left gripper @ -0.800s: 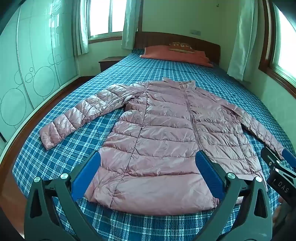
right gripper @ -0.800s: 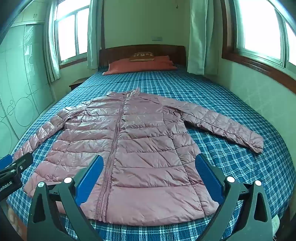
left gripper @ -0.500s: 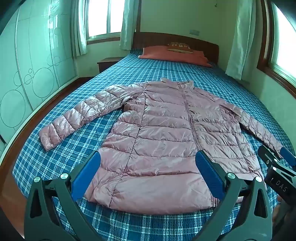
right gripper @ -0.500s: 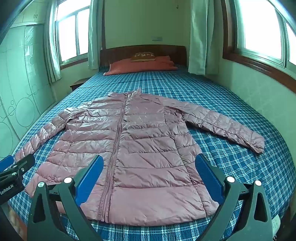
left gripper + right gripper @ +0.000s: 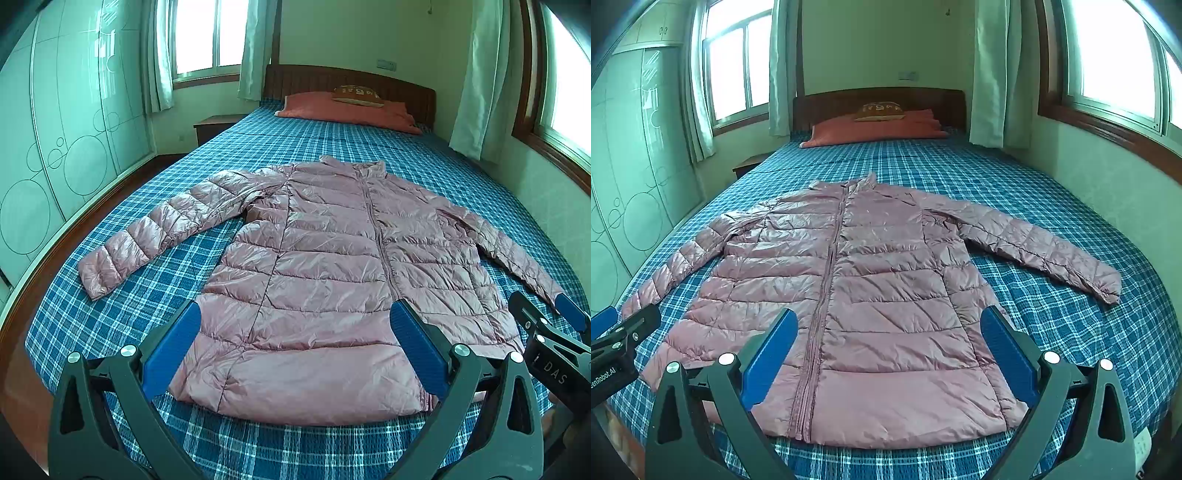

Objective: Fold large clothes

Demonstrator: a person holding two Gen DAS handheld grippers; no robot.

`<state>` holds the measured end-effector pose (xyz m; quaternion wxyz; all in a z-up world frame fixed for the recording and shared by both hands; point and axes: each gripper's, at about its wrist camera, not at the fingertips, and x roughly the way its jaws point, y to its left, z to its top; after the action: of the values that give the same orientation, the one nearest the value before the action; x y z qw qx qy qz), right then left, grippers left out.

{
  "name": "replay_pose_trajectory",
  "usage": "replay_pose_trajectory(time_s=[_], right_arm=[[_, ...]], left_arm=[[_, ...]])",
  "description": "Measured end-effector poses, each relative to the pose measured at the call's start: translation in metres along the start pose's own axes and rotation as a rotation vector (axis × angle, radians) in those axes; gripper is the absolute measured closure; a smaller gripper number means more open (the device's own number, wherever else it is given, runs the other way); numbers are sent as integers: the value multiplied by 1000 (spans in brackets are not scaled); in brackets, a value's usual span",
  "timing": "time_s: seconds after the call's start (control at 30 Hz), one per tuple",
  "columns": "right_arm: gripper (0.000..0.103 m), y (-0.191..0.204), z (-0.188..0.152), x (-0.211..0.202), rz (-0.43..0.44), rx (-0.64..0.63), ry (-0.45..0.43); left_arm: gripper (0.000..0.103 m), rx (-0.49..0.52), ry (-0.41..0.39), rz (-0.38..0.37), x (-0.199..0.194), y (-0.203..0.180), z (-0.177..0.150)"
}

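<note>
A pink quilted puffer jacket (image 5: 325,266) lies flat and zipped on the blue plaid bed (image 5: 147,295), both sleeves spread out, hem toward me. It also shows in the right wrist view (image 5: 857,295). My left gripper (image 5: 295,350) is open and empty, held above the hem's left half. My right gripper (image 5: 886,350) is open and empty above the hem's right half. The right gripper shows at the right edge of the left wrist view (image 5: 546,332). The left gripper shows at the left edge of the right wrist view (image 5: 617,332).
An orange pillow (image 5: 347,109) lies by the dark wooden headboard (image 5: 332,79) at the far end. A nightstand (image 5: 214,125) stands at the bed's far left. A green wardrobe (image 5: 55,129) lines the left wall. The right wall (image 5: 1108,177) runs close along the bed.
Both grippers have drifted slightly; the jacket looks a little lower and nearer in both views. The jacket has not moved. Both grippers stay open.
</note>
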<state>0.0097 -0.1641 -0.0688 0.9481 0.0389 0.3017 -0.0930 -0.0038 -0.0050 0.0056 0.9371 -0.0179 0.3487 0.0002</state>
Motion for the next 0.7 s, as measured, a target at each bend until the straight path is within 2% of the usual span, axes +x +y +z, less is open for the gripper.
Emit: replay_pose_trajectory(time_s=[0.7], right_arm=[[5, 4, 1, -1, 6, -3, 2]], left_arm=[[2, -4, -3, 1, -2, 2, 0]])
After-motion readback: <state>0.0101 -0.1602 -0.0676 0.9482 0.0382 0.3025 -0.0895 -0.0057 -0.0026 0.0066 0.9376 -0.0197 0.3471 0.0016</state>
